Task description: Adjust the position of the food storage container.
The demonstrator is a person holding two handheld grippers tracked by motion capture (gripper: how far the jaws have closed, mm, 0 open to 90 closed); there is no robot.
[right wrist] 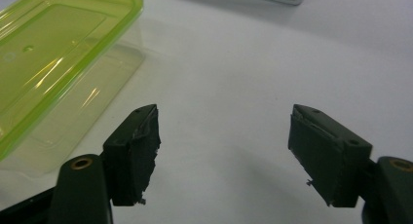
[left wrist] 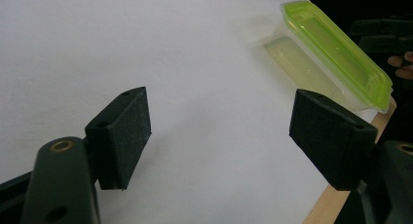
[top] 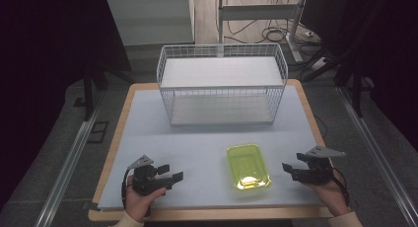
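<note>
High view: the green lidded container (top: 248, 166) sits on the table (top: 148, 123) near the front edge, between the two hands, its long axis running away from the person. The right gripper (top: 292, 170) is nearer to it than the left gripper (top: 173, 171); both are spread wide and empty.

Left gripper view: the container (left wrist: 336, 53) lies off to the upper right, well apart from the gaping jaws.

Right gripper view: the container (right wrist: 53, 53) lies just beside the left jaw, untouched.

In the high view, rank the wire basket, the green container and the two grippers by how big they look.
1. Wire basket, by far the largest.
2. Green container.
3. Left gripper and right gripper: they look about alike, so I won't rank them.
</note>
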